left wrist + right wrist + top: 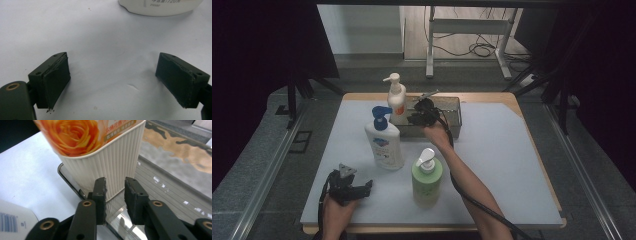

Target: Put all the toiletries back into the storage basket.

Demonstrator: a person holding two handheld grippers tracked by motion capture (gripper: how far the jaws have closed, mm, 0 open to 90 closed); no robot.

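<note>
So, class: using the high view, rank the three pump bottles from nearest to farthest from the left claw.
1. Blue-pump bottle, just beyond the left claw.
2. Green bottle, to its right, only slightly farther.
3. Cream bottle, at the far tray.

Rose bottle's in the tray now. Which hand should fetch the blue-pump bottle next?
Probably left: the left gripper rests open near the blue-pump bottle, while the right gripper is at the tray beside the rose bottle.
</note>
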